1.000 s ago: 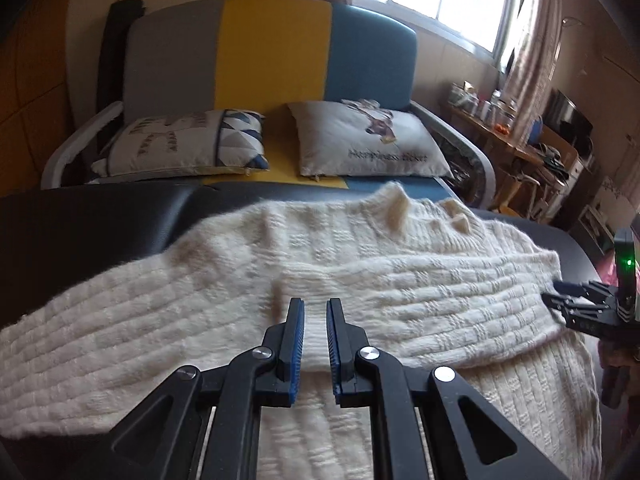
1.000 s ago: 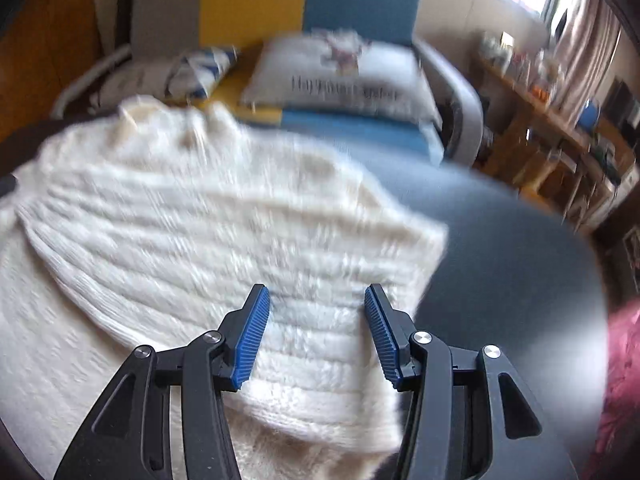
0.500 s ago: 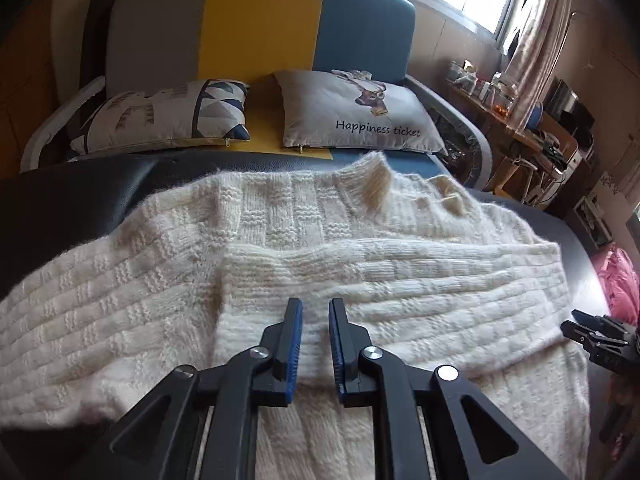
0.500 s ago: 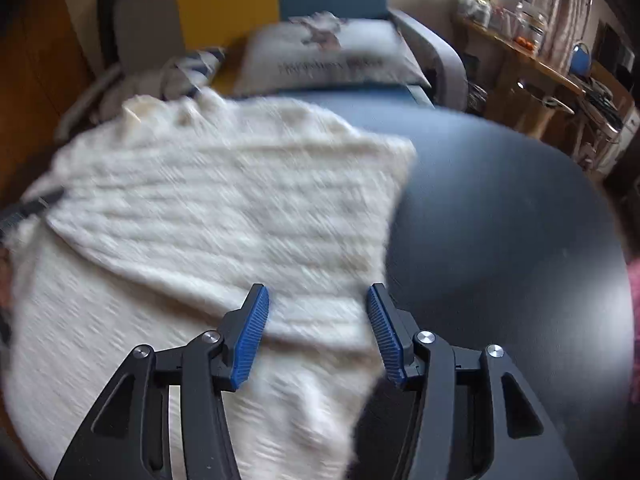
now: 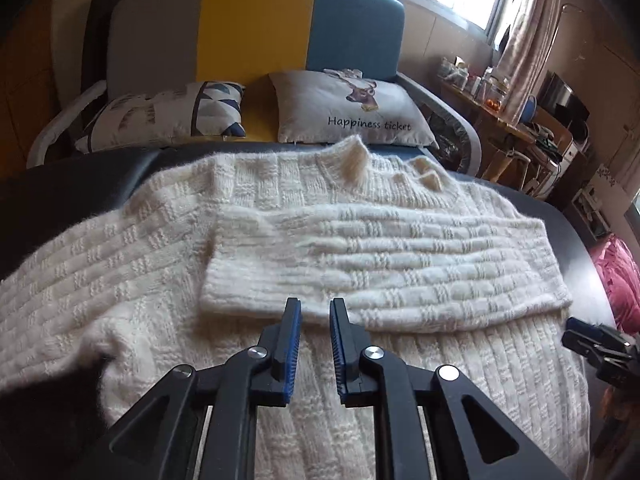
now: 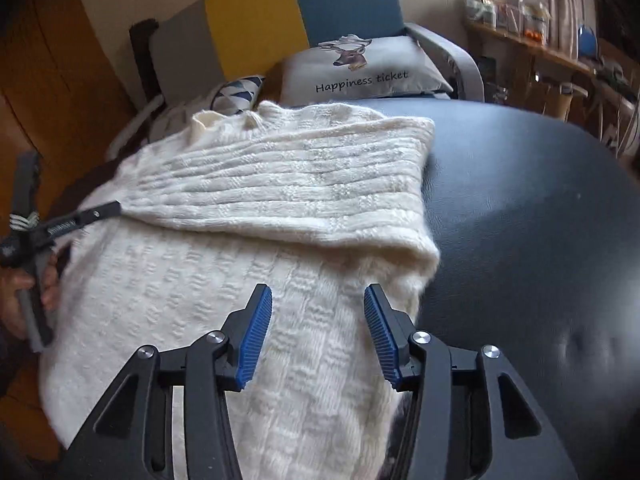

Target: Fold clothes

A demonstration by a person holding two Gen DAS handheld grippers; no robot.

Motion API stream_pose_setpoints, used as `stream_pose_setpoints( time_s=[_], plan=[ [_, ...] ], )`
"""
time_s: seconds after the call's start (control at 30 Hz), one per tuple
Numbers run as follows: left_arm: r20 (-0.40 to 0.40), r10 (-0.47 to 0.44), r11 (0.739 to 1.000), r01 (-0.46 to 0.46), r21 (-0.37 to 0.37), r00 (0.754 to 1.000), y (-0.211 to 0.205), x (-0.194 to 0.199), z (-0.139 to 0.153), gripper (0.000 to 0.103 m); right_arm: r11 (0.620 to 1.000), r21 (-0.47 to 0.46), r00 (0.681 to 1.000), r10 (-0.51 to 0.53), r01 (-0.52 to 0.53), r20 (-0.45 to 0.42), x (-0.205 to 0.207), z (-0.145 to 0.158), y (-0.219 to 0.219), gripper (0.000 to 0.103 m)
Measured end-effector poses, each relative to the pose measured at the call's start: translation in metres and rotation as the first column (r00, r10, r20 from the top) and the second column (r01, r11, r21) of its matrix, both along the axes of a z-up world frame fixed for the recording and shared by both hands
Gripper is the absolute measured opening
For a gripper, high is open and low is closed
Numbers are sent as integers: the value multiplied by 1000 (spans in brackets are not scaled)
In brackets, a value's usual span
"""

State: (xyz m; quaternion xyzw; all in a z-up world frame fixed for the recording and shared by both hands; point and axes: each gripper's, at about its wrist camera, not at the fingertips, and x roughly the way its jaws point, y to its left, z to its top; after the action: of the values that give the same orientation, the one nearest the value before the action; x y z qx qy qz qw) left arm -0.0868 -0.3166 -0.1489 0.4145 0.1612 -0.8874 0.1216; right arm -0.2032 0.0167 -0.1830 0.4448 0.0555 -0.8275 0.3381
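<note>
Cream chunky-knit sweater spread flat on dark padded table, one sleeve folded across the chest. Left gripper just off the sleeve cuff, jaws narrowly apart, gripping nothing. Right gripper hovering over the hem edge, jaws spread, just been narrowing a touch, nothing pinched.

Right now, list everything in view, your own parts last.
sweater: one, cream knit, spread on the table, one sleeve folded across its body
table: one, dark padded, under the sweater
sofa: one, grey, yellow and blue, behind the table
cushions: two, deer print and triangle print, on the sofa
shelf: one, wooden, cluttered, by the window
left gripper: one, black with blue pads, jaws narrowly apart over the sleeve's edge
right gripper: one, same colours, jaws open over the sweater's edge
</note>
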Motion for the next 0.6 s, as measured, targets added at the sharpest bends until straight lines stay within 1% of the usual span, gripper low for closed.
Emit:
stream_pose_setpoints(
  time_s=[0.03, 0.13, 0.17, 0.23, 0.3, 0.33, 0.37, 0.4, 0.43, 0.47, 0.5, 0.53, 0.57, 0.6],
  plan=[
    [-12, -7, 1000, 7, 5, 1000, 1, -2, 2, 14, 1000, -21, 1000, -17, 17, 12, -5, -2, 0, 51],
    [-51, -29, 999, 28, -24, 998, 5, -14, 12, 14, 992, -108, 997, -62, 68, 56, -19, -4, 6, 51],
    [-44, -37, 999, 35, -37, 998, 7, -21, 12, 14, 987, -134, 994, -79, 88, 72, -21, -5, 9, 51],
    [-3, -42, 998, 42, -48, 999, 8, -35, 4, 14, 975, -180, 988, -111, 130, 109, -26, -7, 13, 52],
    [73, -31, 997, 36, -71, 997, 6, -48, -13, 14, 954, -226, 977, -169, 196, 133, -32, -10, 15, 52],
    [60, -39, 995, 44, -85, 997, 7, -47, -14, 14, 937, -253, 967, -210, 241, 142, -35, -10, 19, 52],
    [50, -47, 994, 52, -101, 998, 9, -46, -15, 14, 908, -306, 956, -247, 286, 159, -38, -8, 25, 52],
    [56, -58, 990, 65, -125, 997, 12, -46, -15, 14, 868, -373, 942, -275, 329, 191, -41, -7, 33, 52],
    [51, -62, 990, 68, -124, 997, 12, -45, -14, 14, 826, -430, 929, -290, 364, 230, -44, -7, 41, 52],
    [46, -65, 990, 70, -123, 997, 13, -43, -13, 14, 796, -461, 917, -298, 392, 264, -47, -9, 46, 52],
    [39, -68, 991, 72, -117, 997, 13, -42, -11, 14, 770, -483, 905, -305, 417, 296, -50, -11, 50, 52],
    [13, -64, 996, 64, -63, 998, 8, -37, -6, 14, 761, -482, 896, -310, 434, 318, -53, -14, 50, 52],
    [-15, -50, 999, 50, 10, 999, -1, -29, -1, 14, 771, -463, 893, -314, 438, 323, -54, -16, 49, 52],
    [-42, -34, 996, 38, 84, 999, -9, -22, 3, 18, 785, -438, 892, -319, 438, 321, -54, -18, 47, 52]
  ],
)
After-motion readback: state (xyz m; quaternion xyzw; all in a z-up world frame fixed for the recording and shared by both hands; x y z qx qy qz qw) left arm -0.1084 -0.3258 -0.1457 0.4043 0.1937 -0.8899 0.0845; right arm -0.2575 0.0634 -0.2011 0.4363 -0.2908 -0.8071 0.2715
